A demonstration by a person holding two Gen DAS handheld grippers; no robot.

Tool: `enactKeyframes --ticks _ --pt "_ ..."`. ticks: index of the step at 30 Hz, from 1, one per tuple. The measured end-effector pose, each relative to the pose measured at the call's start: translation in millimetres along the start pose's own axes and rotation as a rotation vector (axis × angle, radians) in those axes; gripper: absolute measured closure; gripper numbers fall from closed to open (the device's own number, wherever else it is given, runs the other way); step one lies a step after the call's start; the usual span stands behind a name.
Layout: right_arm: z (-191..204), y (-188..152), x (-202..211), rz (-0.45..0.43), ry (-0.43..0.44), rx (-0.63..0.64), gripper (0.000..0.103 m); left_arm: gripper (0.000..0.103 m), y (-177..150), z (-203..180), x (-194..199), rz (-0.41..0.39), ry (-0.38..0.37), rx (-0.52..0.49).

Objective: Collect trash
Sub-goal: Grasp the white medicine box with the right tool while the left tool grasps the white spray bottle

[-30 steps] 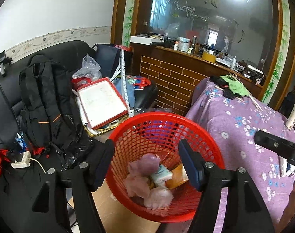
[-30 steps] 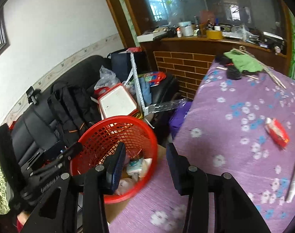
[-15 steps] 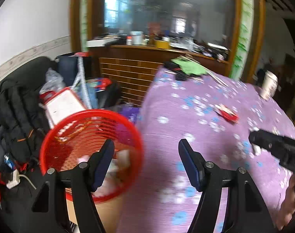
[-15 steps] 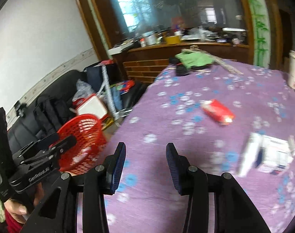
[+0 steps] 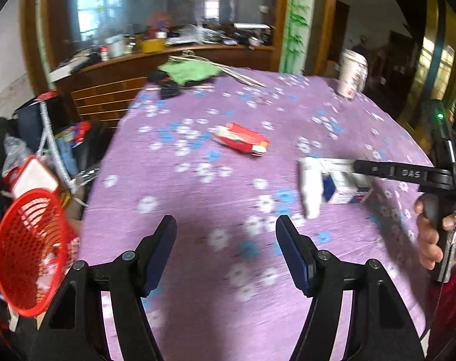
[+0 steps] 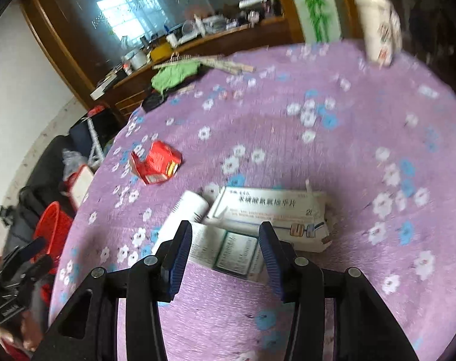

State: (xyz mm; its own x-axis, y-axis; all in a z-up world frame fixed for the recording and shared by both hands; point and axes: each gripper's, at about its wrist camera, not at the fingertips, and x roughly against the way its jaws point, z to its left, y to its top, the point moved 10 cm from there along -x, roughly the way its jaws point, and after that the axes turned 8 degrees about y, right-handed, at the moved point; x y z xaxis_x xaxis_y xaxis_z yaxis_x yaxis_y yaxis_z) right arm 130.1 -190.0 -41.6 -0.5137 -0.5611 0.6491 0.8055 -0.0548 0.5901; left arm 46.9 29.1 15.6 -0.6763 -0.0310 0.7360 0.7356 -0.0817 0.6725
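Both your tongs gape wide, holding nothing. Lower the right gripper (image 6: 224, 243) squarely over the near white medicine box (image 6: 270, 218), then squeeze; left gripper (image 5: 226, 234) waits.

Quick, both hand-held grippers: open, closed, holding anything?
Left hand-held gripper: open, empty, above the purple flowered tablecloth.
Right hand-held gripper: open, holding nothing, over the white cardboard medicine box.

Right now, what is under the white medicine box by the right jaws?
The white medicine box lies partly on an unfolded printed leaflet, beside a white tube, all on the purple floral tablecloth. Whatever lies beneath the box's middle is hidden.
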Motion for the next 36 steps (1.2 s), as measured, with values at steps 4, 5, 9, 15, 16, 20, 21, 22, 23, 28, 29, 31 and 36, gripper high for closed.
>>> enactKeyframes --ticks 4,5,9,15,16,20,21,22,23,28,29,31,36 --pt "16.6 -5.5 -2.1 0.023 0.083 0.069 0.043 0.036 7.2 -28.1 -15.4 0.037 -0.025 -0.03" --pt "25.3 -11.3 -2.3 0.046 0.113 0.106 0.042 0.036 7.8 -31.1 -17.4 0.043 -0.026 -0.034" --pt "48.9 -25.8 4.0 0.045 0.118 0.262 0.037 0.036 14.0 -39.8 -27.7 0.058 -0.01 -0.052" --pt "26.5 -9.1 -10.3 -0.046 -0.041 0.282 0.03 0.036 26.8 -45.5 -40.4 0.066 -0.014 -0.031" --pt "26.5 -12.5 -16.8 -0.018 -0.022 0.279 0.036 0.036 28.5 -46.4 -40.9 0.065 -0.017 -0.027" --pt "47.2 -41.5 -22.0 0.106 0.085 0.365 0.039 0.036 32.9 -43.9 -44.9 0.065 -0.01 -0.019" --pt "51.5 -47.1 -20.0 0.115 0.086 0.396 0.041 0.036 33.3 -42.5 -46.2 0.066 -0.002 -0.02" --pt "55.0 -50.3 -18.2 0.109 0.06 0.431 0.041 0.036 33.5 -41.6 -47.5 0.069 0.003 -0.021" --pt "58.2 -52.4 -18.6 0.107 0.044 0.457 0.041 0.036 33.5 -41.1 -49.0 0.072 0.006 -0.021" --pt "61.2 -53.9 -37.7 0.085 -0.093 0.531 0.066 0.036 35.1 -48.8 -54.5 0.081 -0.004 -0.028" --pt "61.6 -55.6 -39.9 0.096 -0.084 0.529 0.066 0.036 36.1 -52.5 -55.5 0.08 -0.009 -0.032" --pt "61.2 -53.1 -34.1 0.074 -0.077 0.519 0.067 0.036 37.4 -59.0 -57.9 0.078 -0.009 -0.041" --pt "33.6 -15.6 11.2 -0.099 -0.028 0.307 0.067 0.036 38.3 -79.4 -68.0 0.074 -0.006 -0.095"
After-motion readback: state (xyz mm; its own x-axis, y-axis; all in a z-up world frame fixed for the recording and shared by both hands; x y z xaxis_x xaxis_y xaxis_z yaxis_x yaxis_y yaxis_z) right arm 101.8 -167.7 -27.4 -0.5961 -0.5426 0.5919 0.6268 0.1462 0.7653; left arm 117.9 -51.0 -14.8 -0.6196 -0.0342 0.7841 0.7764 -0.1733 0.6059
